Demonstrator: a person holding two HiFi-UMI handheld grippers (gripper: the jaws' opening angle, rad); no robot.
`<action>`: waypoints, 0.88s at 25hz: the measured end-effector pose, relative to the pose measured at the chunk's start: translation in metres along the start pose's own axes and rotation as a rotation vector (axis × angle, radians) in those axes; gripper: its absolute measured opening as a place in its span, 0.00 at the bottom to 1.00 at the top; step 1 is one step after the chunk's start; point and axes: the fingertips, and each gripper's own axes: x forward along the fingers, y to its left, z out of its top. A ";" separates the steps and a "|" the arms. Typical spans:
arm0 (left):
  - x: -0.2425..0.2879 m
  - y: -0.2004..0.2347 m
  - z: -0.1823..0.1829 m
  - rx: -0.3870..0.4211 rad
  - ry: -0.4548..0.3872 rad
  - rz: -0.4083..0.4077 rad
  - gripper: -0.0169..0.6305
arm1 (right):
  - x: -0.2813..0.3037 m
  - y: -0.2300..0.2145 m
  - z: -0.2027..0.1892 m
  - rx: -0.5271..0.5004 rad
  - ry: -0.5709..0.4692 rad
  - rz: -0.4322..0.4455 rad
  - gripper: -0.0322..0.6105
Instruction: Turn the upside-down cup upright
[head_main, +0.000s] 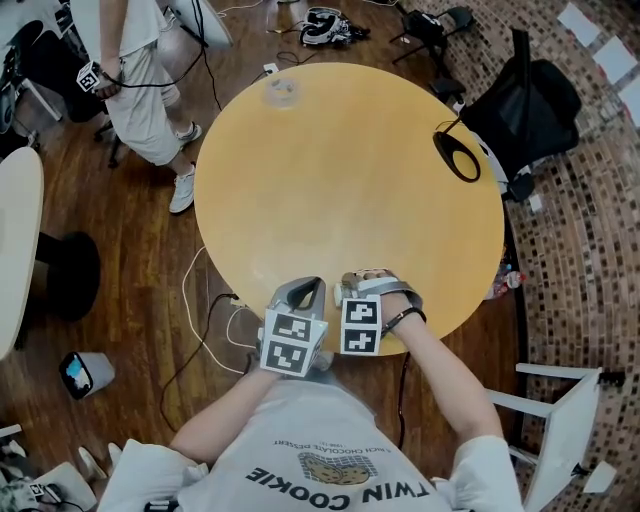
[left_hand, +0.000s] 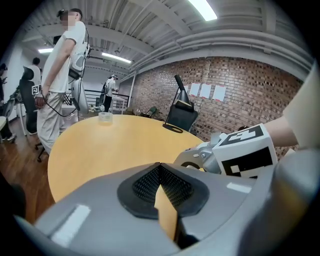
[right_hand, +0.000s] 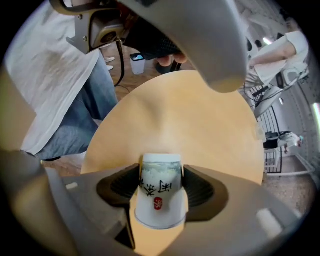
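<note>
As jaws flank cup (right_hand: 159, 195), TWIN COOKIE shirt (head_main: 340, 470)

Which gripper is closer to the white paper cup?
Right. The right gripper points down with the cup standing between its open jaws. The left gripper sits alongside, shut, off to the cup's left.

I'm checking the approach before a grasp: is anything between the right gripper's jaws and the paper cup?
Nothing visible. The cup stands between the right gripper's open jaws on the table; the left gripper is beside it.

White cup (right_hand: 159, 200) with black characters, yellow table (head_main: 350, 170).
</note>
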 end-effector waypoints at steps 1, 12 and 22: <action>0.000 0.000 0.000 0.004 0.001 -0.001 0.03 | -0.002 -0.002 0.002 0.034 -0.026 -0.020 0.47; 0.009 -0.024 0.001 0.054 0.031 -0.028 0.03 | -0.041 -0.039 -0.014 0.637 -0.388 -0.309 0.47; 0.021 -0.035 0.002 0.099 0.058 -0.043 0.03 | -0.052 -0.057 -0.042 1.059 -0.629 -0.501 0.47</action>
